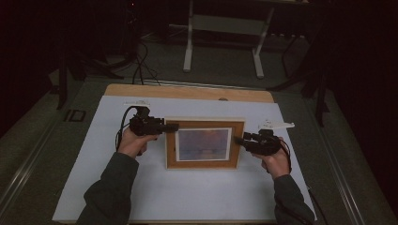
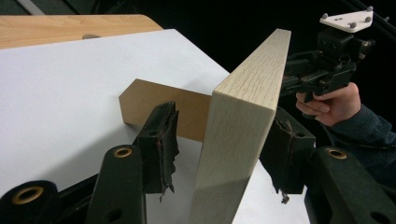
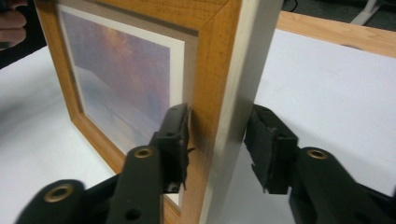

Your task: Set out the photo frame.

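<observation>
My left gripper [image 1: 174, 127] and right gripper [image 1: 237, 140] straddle the side rails of the picture frame [image 1: 205, 143] standing upright mid-table on its back prop [image 2: 161, 106], jaws parted off the wood; it looks stiff, light, glass-fronted, so I'd pinch the rails

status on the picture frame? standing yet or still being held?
Done: the picture frame is upright on the white sheet, its back stand swung out. In hand: the left gripper and right gripper each straddle a side edge, jaws slightly off the wood. Left: back both grippers away, see if it stands alone.
</observation>
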Action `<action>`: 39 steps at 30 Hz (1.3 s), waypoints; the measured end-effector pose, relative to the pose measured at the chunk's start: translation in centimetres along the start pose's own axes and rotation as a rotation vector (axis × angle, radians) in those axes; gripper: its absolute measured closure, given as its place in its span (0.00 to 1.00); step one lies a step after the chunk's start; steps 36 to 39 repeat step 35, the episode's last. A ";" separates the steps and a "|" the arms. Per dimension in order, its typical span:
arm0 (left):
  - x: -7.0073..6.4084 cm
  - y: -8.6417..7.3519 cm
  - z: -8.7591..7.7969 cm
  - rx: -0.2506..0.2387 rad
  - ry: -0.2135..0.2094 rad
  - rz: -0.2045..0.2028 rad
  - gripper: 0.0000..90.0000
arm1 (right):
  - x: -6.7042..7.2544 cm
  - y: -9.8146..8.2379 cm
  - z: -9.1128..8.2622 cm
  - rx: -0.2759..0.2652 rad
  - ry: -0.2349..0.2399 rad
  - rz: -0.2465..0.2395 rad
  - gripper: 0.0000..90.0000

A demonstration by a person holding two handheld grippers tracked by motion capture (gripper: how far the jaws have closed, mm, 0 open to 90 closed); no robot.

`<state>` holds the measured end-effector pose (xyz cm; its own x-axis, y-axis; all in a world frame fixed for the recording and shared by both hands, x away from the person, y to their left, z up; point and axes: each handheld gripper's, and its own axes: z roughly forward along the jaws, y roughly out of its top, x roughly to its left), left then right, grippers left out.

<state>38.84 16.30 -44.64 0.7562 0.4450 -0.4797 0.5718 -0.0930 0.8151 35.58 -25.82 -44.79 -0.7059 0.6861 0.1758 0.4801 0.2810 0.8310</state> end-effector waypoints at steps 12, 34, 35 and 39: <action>-1.0 -0.2 -1.5 -0.011 0.046 0.035 0.50 | 0.1 -0.1 -0.7 0.022 -0.005 -0.012 0.60; -3.9 -3.6 -4.2 0.064 0.338 0.182 0.45 | -0.5 -2.5 -2.2 0.203 -0.078 -0.094 0.57; -3.8 -4.1 -4.3 0.064 0.342 0.170 0.45 | -0.5 -2.7 -2.2 0.215 -0.085 -0.100 0.58; -3.8 -4.1 -4.3 0.064 0.342 0.170 0.45 | -0.5 -2.7 -2.2 0.215 -0.085 -0.100 0.58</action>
